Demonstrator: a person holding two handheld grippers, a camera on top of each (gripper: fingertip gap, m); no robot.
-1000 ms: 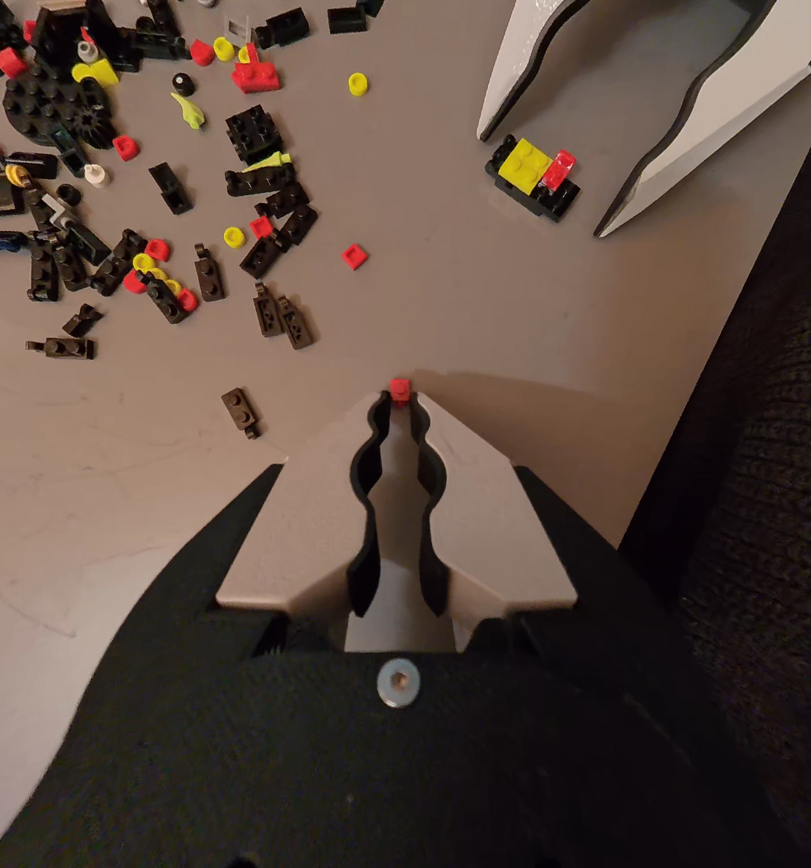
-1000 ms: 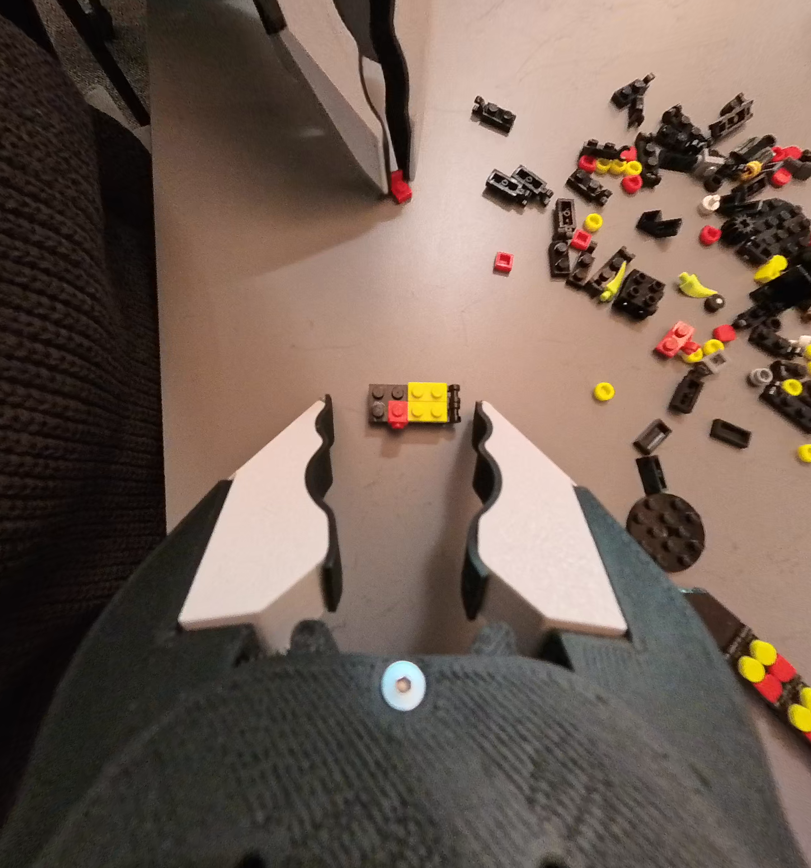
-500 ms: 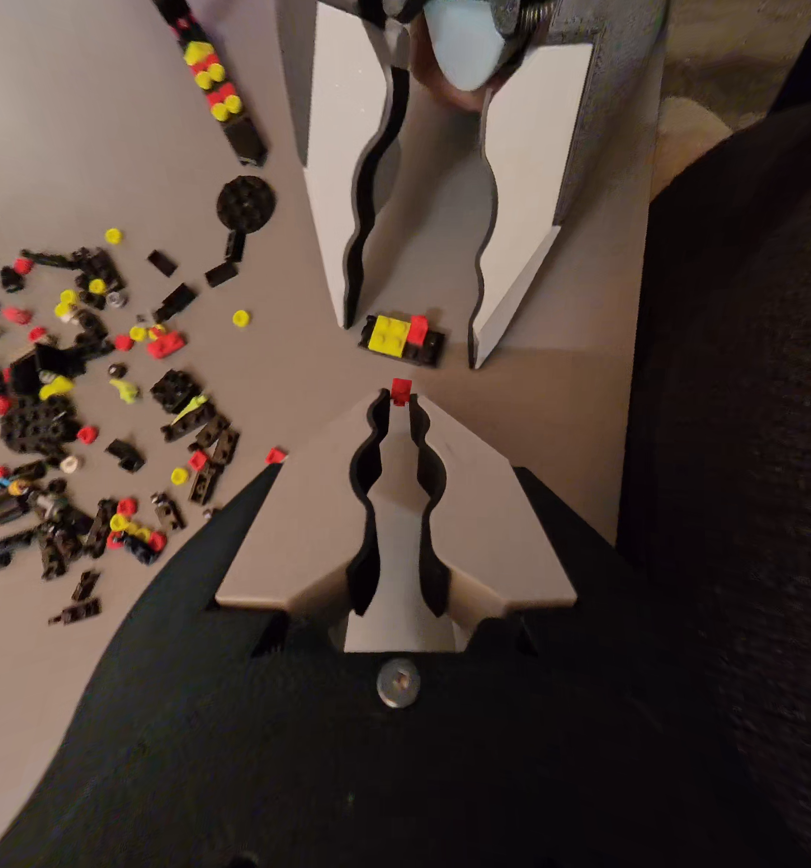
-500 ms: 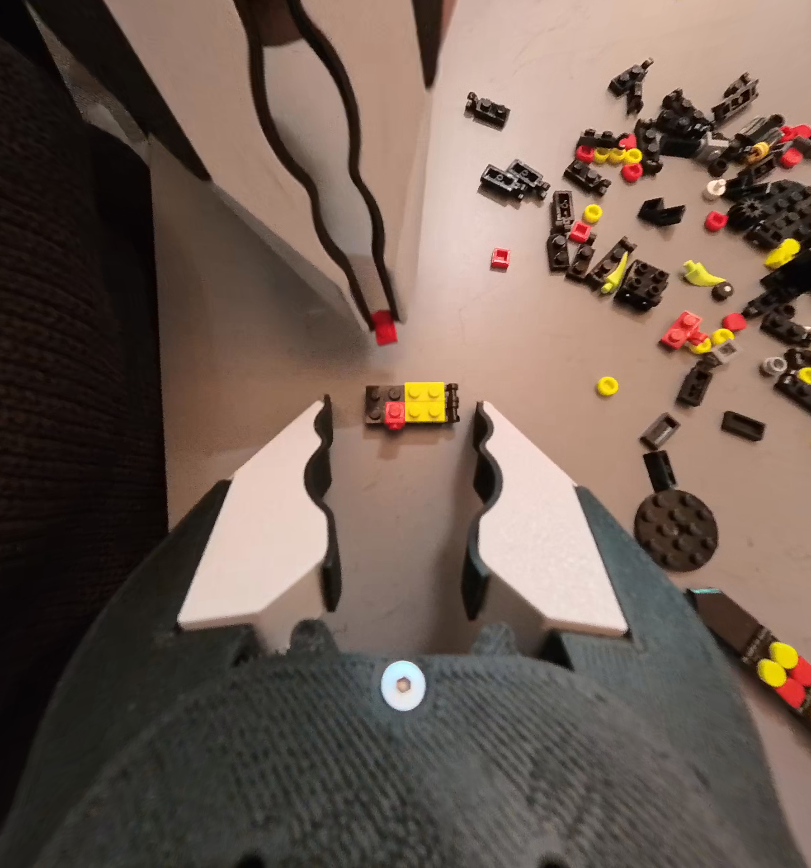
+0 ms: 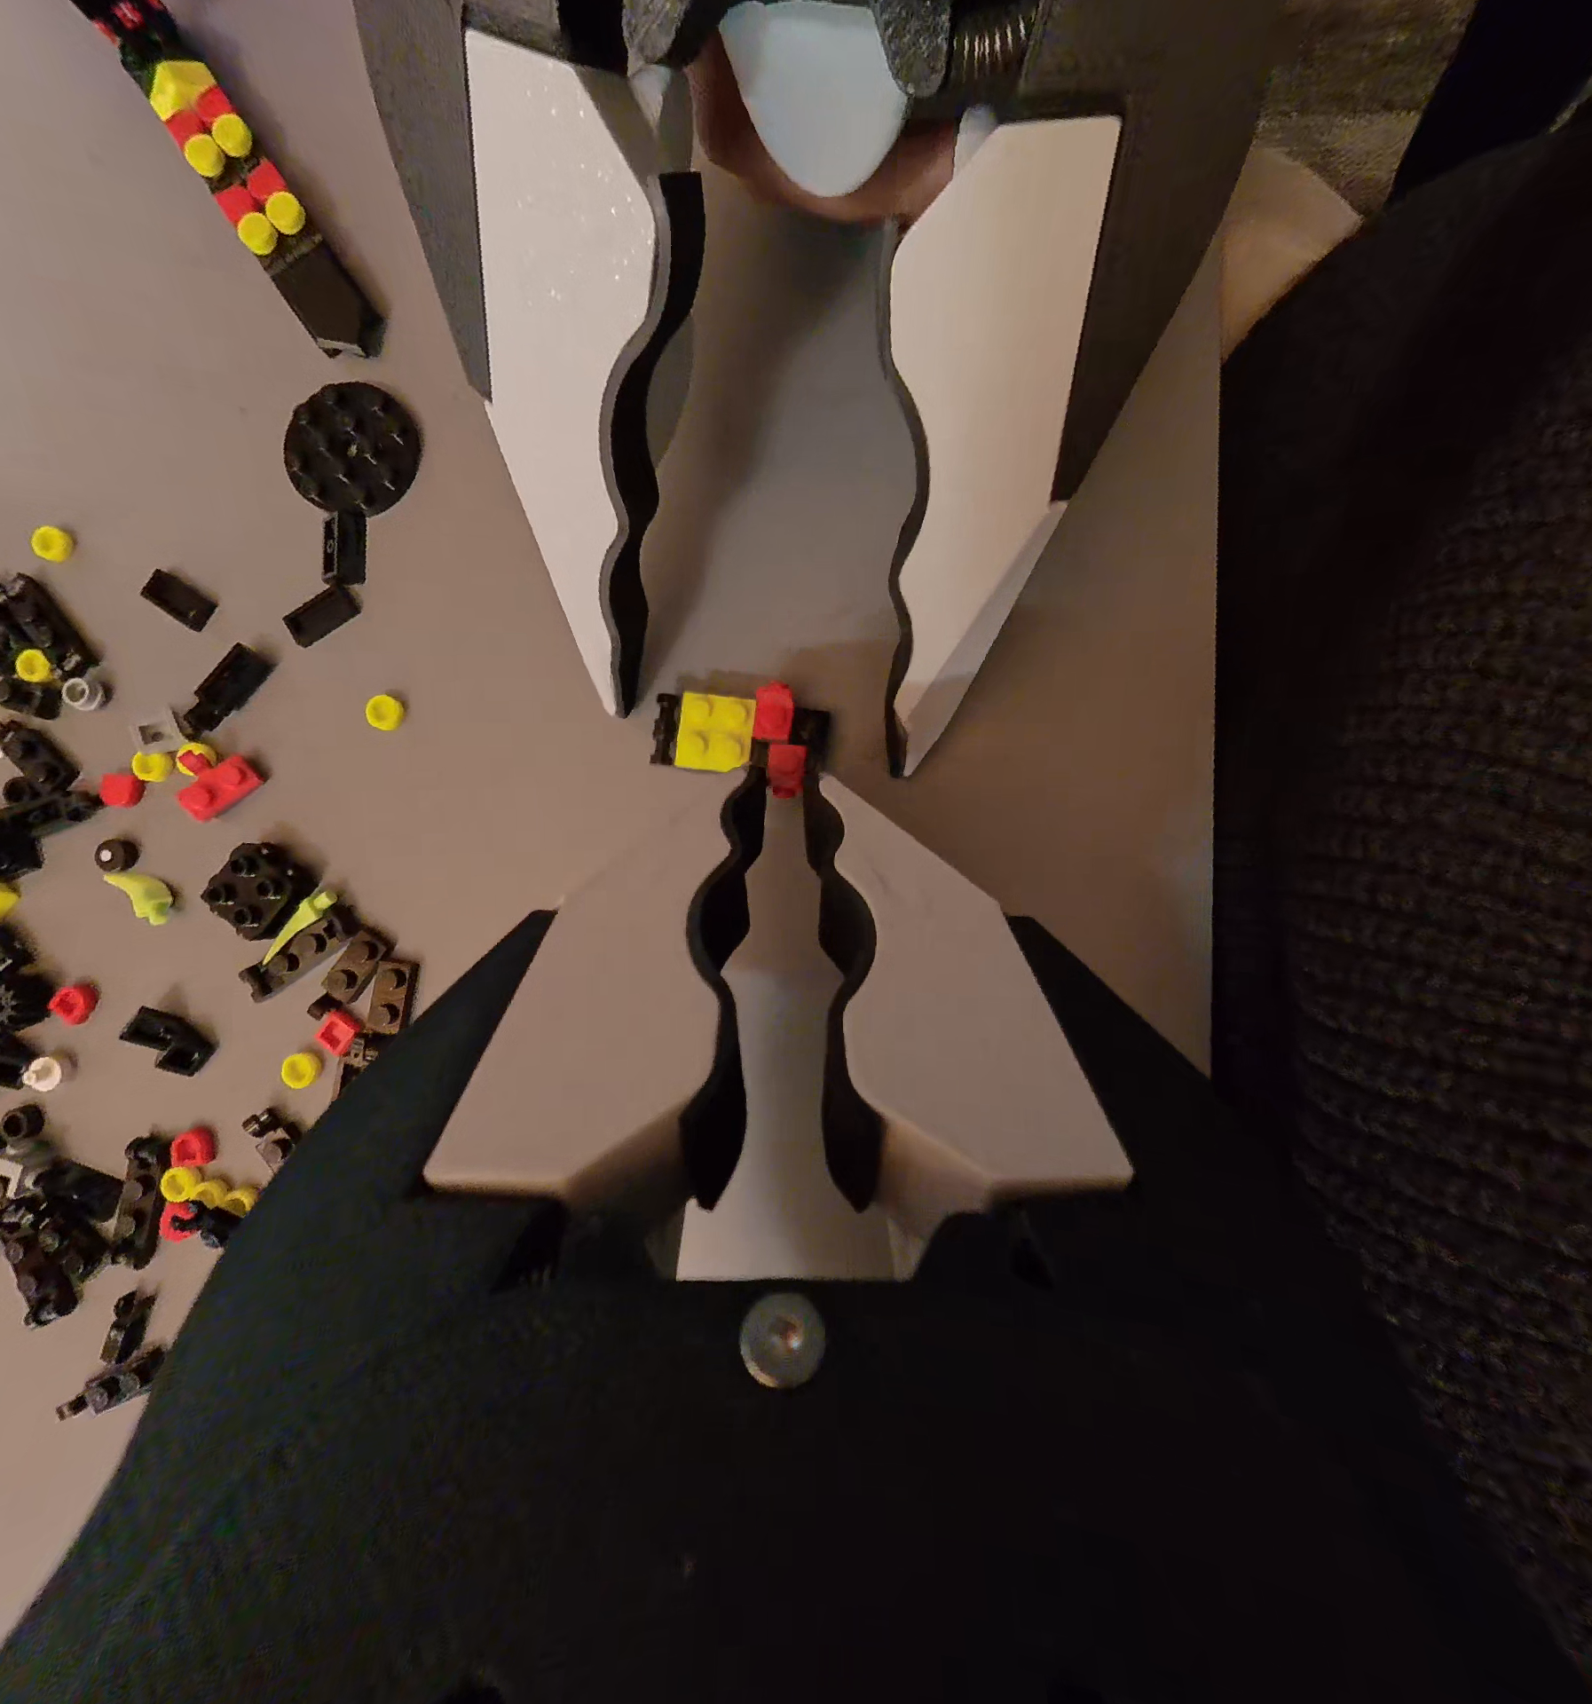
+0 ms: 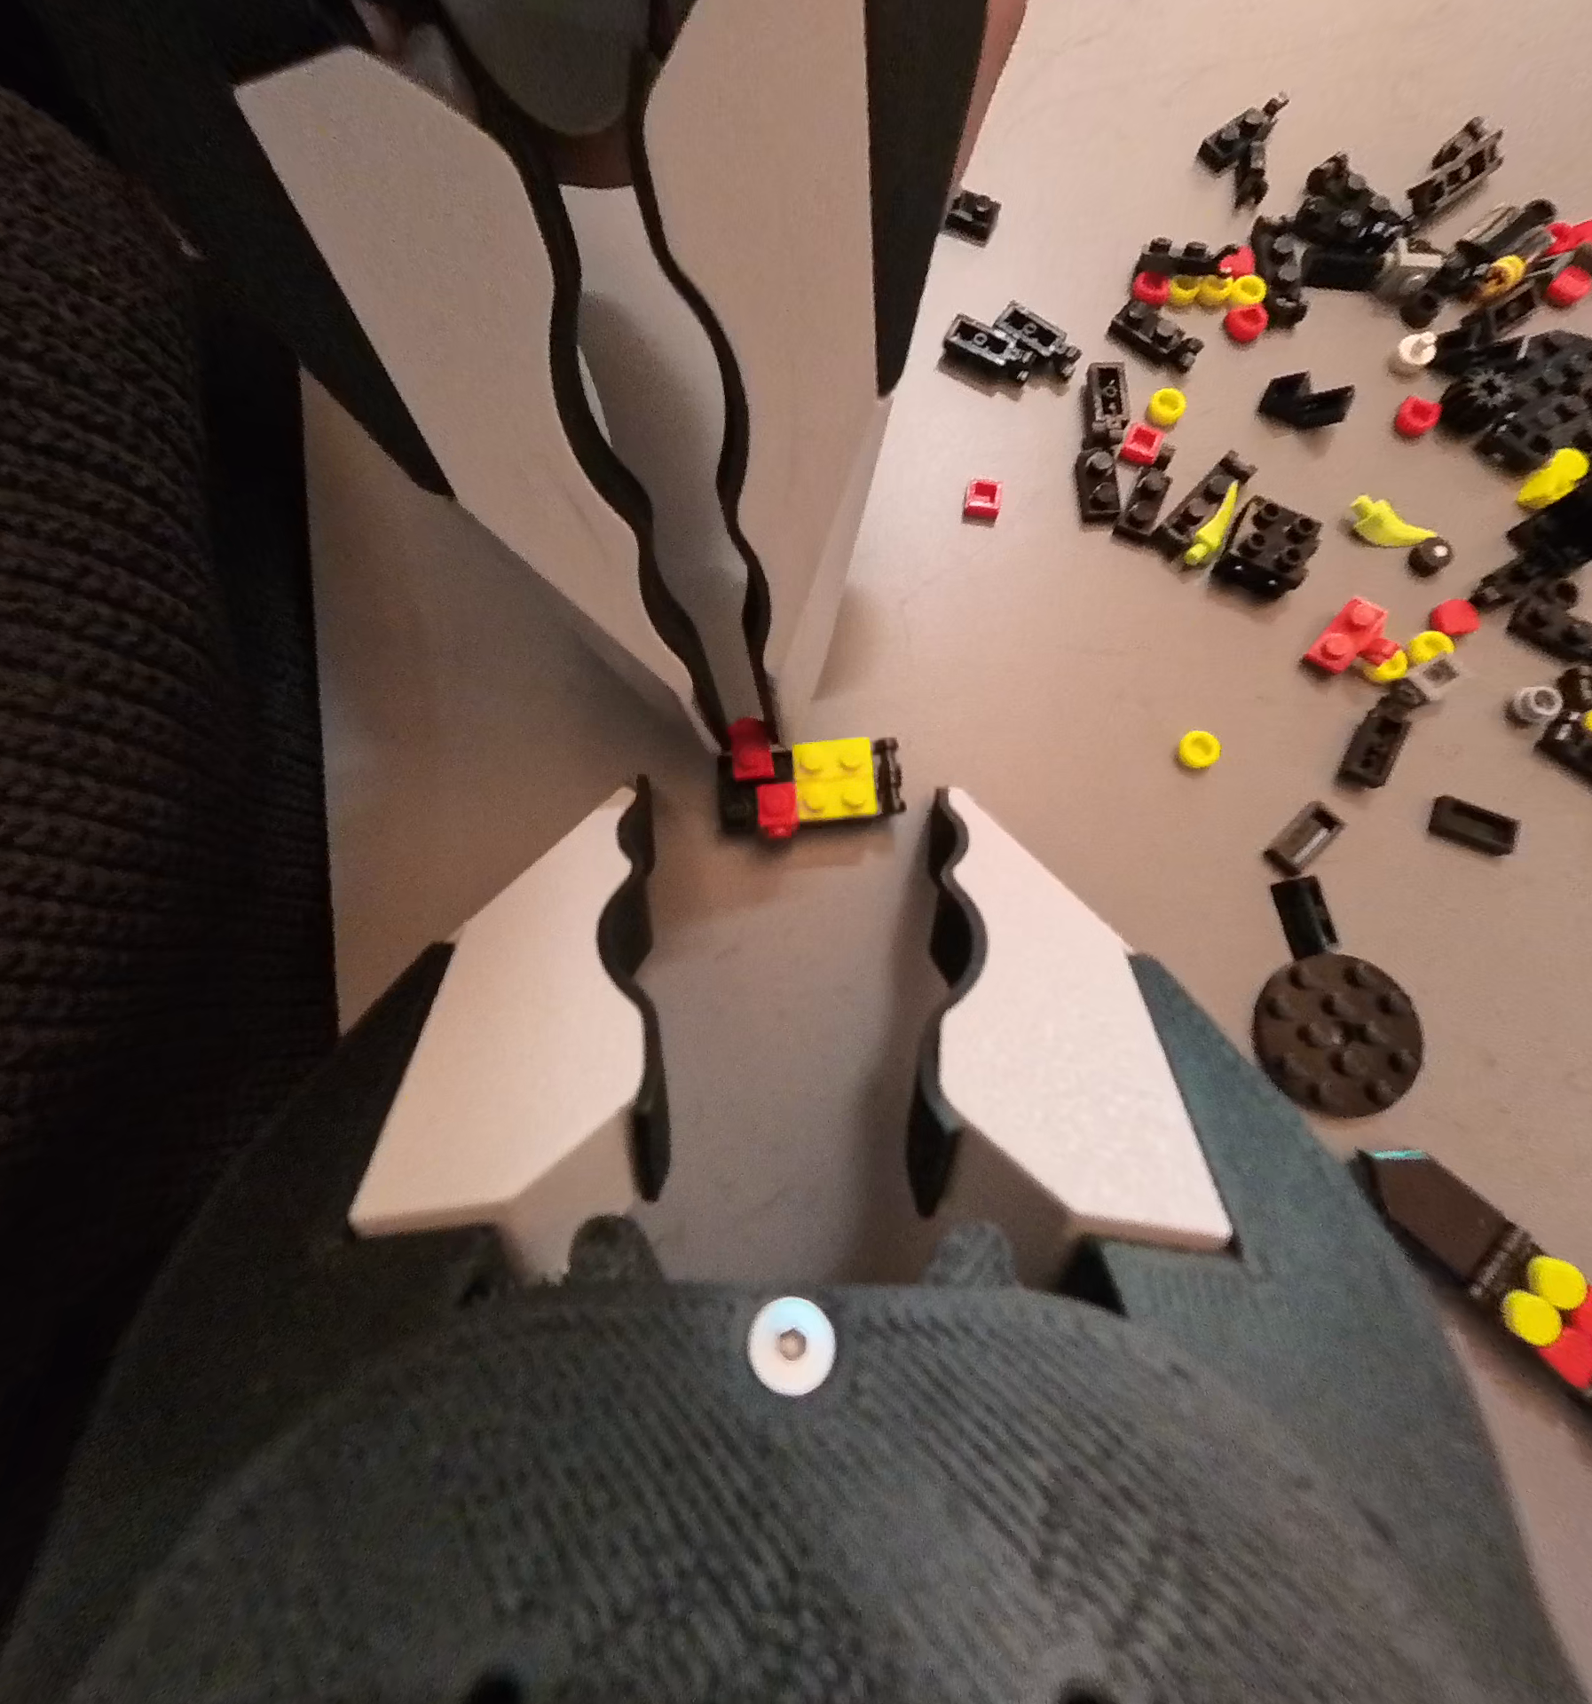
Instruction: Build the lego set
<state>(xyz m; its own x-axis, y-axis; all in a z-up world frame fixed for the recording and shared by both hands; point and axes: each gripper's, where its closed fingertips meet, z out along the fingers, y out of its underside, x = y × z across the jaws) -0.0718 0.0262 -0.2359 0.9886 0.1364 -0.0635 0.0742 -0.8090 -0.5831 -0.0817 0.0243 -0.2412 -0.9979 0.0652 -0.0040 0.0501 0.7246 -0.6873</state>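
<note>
A small assembly (image 5: 714, 733) lies on the grey table: a black plate with a yellow 2x2 brick and a red piece on top. It also shows in the right wrist view (image 6: 834, 784). My left gripper (image 5: 785, 784) is shut on a small red piece (image 5: 785, 767) and holds it against the black end of the plate, beside the red piece on it. The left gripper (image 6: 744, 728) and its small red piece (image 6: 751, 749) also show in the right wrist view. My right gripper (image 6: 788, 798) is open, with a fingertip on either side of the assembly, not touching it.
Loose black, red and yellow pieces (image 5: 82, 922) are scattered on the table, on the right in the right wrist view (image 6: 1419, 415). A black round plate (image 6: 1336, 1037) and a long black strip with yellow and red studs (image 6: 1511, 1282) lie near. Dark knitted fabric (image 5: 1465, 830) borders the table edge. My two grippers' fingertips are within a few centimetres of each other.
My left gripper has carried the small red piece from the open table up to the assembly and now touches it. My right gripper has stayed open around the assembly.
</note>
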